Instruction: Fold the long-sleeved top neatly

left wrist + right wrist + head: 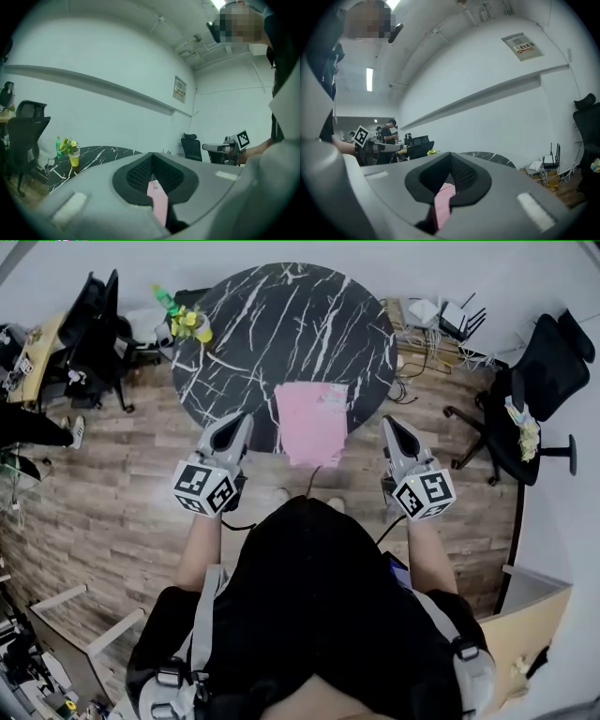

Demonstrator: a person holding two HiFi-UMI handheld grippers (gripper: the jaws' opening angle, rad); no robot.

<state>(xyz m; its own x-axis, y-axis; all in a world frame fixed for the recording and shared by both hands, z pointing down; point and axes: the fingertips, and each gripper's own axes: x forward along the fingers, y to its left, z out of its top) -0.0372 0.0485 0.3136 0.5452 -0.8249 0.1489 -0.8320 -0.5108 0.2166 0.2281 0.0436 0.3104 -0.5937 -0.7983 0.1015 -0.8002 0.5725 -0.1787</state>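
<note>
The person wears a black top with grey shoulder straps (202, 615) and holds both forearms forward over the wooden floor (122, 484).

The left gripper (244, 418) has its marker cube (204, 487) towards the body and its tip at the near-left edge of the round black marble table (281, 324). Its jaws are pressed together, with nothing pinched between them. In the left gripper view a thin strip of pink shows through the slot under the closed pads. The head view shows the tip off to the left of the cloth, not touching it.

The right gripper (389, 420) is set the same way, with its own cube (425, 493) near the body and its tip by the near-right edge of the table. Its jaws are also closed on nothing. A sliver of pink shows low in its own view as well, and the tip is clear of the cloth on the right.

The pink long-sleeved top (312, 423) lies between the two tips at the table's near edge. It is a flat, roughly rectangular shape, and its near end reaches just past that edge.

At the far-left edge of the table there is a yellow pot of flowers (192, 326) with a green bottle (166, 299) just beside it. Beyond the table there is a black office chair (94, 324) on the left and another black chair (534, 399) on the right. Routers and cables (450, 317) lie on the floor by the far wall.
</note>
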